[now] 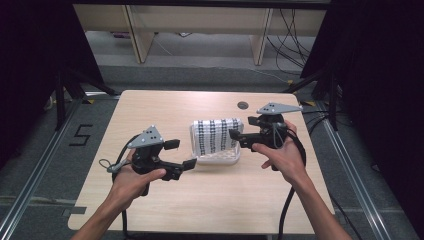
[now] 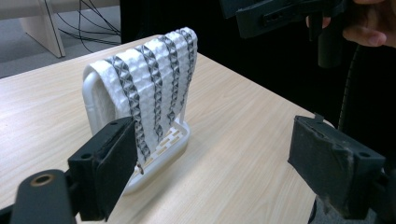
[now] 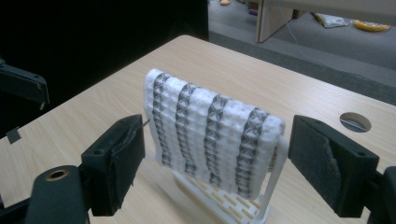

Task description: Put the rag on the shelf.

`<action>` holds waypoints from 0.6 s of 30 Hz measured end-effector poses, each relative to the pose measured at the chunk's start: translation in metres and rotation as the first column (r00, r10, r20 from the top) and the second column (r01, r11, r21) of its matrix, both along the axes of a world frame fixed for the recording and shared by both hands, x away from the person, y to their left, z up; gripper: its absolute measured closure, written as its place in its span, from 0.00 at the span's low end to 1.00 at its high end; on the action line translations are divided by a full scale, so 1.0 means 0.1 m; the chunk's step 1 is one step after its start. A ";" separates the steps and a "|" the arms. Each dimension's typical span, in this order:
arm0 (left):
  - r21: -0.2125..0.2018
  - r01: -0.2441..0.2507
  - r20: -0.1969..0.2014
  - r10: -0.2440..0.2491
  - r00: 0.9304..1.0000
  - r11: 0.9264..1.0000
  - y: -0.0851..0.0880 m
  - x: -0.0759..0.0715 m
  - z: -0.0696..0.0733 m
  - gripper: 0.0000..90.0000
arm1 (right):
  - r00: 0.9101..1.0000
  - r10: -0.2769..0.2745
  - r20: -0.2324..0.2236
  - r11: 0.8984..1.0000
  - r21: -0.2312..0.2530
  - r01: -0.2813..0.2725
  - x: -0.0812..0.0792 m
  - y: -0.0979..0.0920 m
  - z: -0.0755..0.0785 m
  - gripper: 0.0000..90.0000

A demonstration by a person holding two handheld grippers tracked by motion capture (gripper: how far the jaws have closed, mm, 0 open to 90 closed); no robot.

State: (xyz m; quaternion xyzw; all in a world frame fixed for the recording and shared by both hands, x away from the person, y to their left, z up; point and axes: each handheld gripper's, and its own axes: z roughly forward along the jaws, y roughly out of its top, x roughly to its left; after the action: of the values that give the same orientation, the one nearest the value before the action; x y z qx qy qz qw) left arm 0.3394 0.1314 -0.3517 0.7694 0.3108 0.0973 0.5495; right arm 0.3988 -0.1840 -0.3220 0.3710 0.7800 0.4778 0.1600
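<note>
A striped cloth (image 1: pixel 217 135) is draped over a white rack (image 1: pixel 218 159) mid-counter (image 1: pixel 150 105), flanked by the left gripper (image 1: pixel 181 154) and right gripper (image 1: pixel 239 137), jaws spread wide and empty, apparently for lifting it off.

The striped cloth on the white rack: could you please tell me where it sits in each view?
High view: the striped cloth is at table centre, between both grippers.
Left gripper view: upper left of centre, draped over the white rack.
Right gripper view: centre, between the jaws.
Shared landmark: the white rack.
</note>
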 end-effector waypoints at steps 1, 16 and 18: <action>0.016 -0.010 0.006 0.010 1.000 1.000 0.01 -0.04 -0.03 0.16 | 1.000 -0.013 -0.022 1.000 0.014 0.014 -0.04 0.00 -0.01 0.22; 0.052 -0.019 0.029 0.017 0.999 0.998 0.05 -0.18 -0.25 0.17 | 1.000 0.002 -0.020 1.000 0.004 -0.002 -0.21 -0.06 -0.19 0.22; 0.054 -0.022 0.024 0.021 1.000 0.998 0.06 -0.19 -0.28 0.16 | 1.000 0.004 -0.014 1.000 0.002 -0.004 -0.25 -0.07 -0.22 0.22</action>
State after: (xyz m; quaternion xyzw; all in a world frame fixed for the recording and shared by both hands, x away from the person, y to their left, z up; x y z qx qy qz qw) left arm 0.3206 0.1369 -0.3800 0.7794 0.3099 0.1204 0.5310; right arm 0.3741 -0.1912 -0.3444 0.3729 0.7814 0.4763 0.1531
